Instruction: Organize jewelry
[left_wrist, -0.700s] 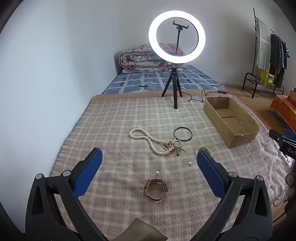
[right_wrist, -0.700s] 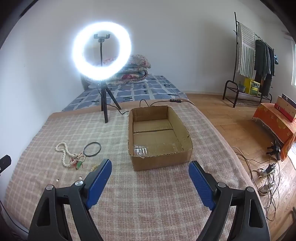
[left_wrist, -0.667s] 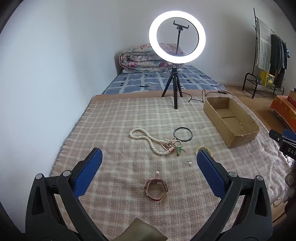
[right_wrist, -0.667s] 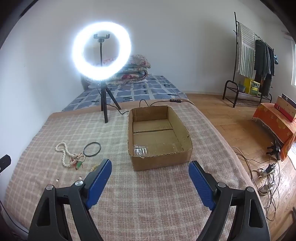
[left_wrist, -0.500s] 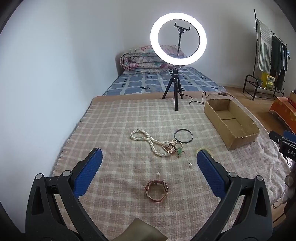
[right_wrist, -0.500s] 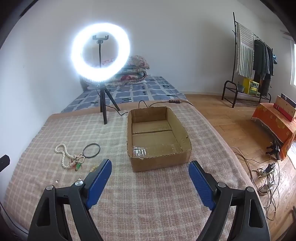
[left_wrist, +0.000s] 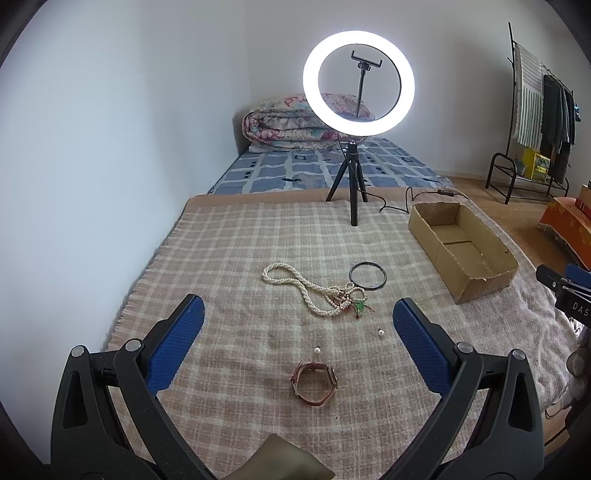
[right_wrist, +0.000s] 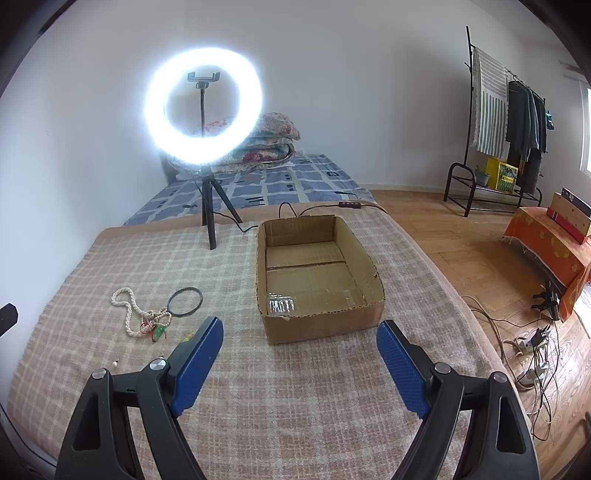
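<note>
left wrist view looks down on a worktop covered by a pink and cream checked woven blanket (left_wrist: 229, 258), with the left claw (left_wrist: 295, 332) hanging above it, its blue ribbed pads spread wide and holding nothing. the jewelry lies loose on the cloth: a brown leather strap watch with a small pale dial (left_wrist: 314, 378) nearest, between the pads; two small white pearl studs (left_wrist: 317, 349) just beyond it; a twisted cream pearl rope necklace (left_wrist: 295, 284) tangled at one end with beads and a green and red charm; and a thin black hoop bangle (left_wrist: 367, 276) touching that tangle. the open shallow brown cardboard box (right_wrist: 314, 273) stands well apart to the right, with nothing in it, and the right claw (right_wrist: 299, 354) hovers just before its near wall, pads also wide apart and holding nothing

nothing seems sorted yet, so the step in hand is likely a first pick. the watch looks the easiest start: a stiff curled loop that stands up from the cloth, best pinched across the strap rather than the dial. the blanket is soft and nubbly, so the pads should come down lightly or they may gather cloth with it. the necklace is limp and knotted, and lifting it may drag the bangle. the studs are tiny and round and could roll or sink in the weave. a white ring light on a black tripod (left_wrist: 354, 184) stands at the far edge
</note>
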